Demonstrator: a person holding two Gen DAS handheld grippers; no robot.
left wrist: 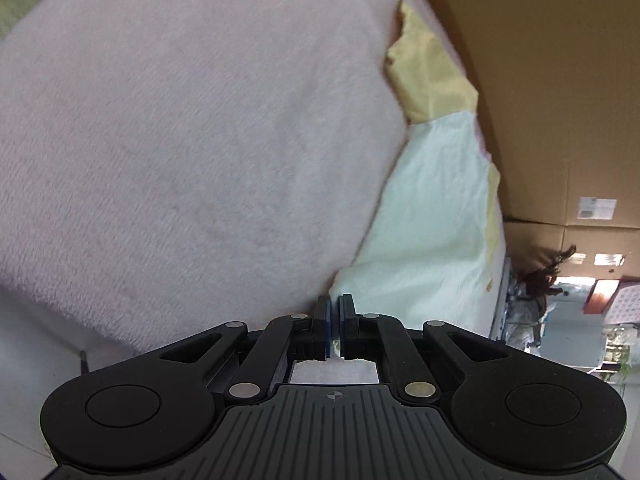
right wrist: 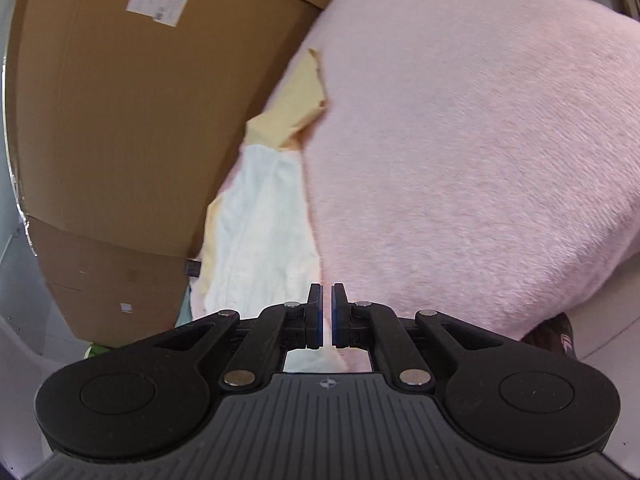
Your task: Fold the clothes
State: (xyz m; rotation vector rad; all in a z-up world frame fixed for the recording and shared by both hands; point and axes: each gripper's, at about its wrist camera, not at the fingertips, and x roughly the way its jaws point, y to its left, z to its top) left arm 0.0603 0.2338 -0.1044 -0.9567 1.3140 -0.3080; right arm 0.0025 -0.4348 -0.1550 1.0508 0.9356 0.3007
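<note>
Nearest the lens, the left gripper (left wrist: 335, 326) is sitting with its jaws drawn to a narrow slit, right at the near corner of the white-and-yellow garment (left wrist: 424, 216); whether cloth is actually pinched in there, I cannot tell, because the pale corner is ending just at the tips. Same story on the other side: the right gripper (right wrist: 326, 316) is showing its jaws nearly closed, hovering at the near edge of the garment (right wrist: 256, 224), and only a thin bright gap is showing between the pads. The garment is lying on the pink fleece blanket (left wrist: 192, 132), bunched along the blanket's edge beside the cardboard boxes (right wrist: 104, 92), its yellow part (left wrist: 432, 76) at the far end. Here is the worry: if either gripper is holding only a sliver of hem, a lift is likely going to let that corner slip and the fold is going skew. The fleece is looking grippy too, so dragging could be rucking the blanket along with the cloth. And beyond the garment, those boxes are crowding the blanket's edge, so the cloth could be sliding off into that gap.
</note>
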